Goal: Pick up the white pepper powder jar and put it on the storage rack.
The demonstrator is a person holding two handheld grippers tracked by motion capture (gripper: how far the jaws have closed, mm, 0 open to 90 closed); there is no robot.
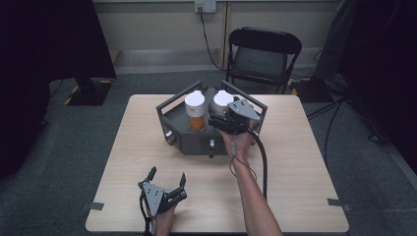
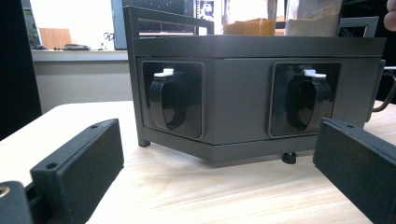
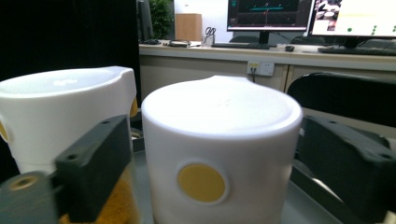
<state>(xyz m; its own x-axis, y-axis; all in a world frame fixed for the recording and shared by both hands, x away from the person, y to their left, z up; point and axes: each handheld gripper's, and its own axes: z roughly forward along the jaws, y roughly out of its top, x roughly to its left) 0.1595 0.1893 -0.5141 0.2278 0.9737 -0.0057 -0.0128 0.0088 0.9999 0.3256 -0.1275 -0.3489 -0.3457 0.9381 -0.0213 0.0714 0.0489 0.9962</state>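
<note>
Your right gripper (image 3: 205,154) sits wide open around the white lid (image 3: 219,140) of the right-hand jar (image 1: 222,101) in the dark dispenser rack (image 1: 194,142), jaws either side, pads not clearly pressing yet. Centre on the lid below its rim, close squarely, and keep clear of the neighbouring orange-filled jar (image 1: 196,110). Left gripper (image 1: 167,184) rests open and empty on the surface (image 1: 295,162).

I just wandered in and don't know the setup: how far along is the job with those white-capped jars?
Nothing looks done yet: both jars sit in the dark rack. In hand: the right gripper has its jaws on either side of the right jar, with its white cap on; I can't tell if they press it. Left to do: grip and work that jar. The left gripper rests open on the table.
</note>
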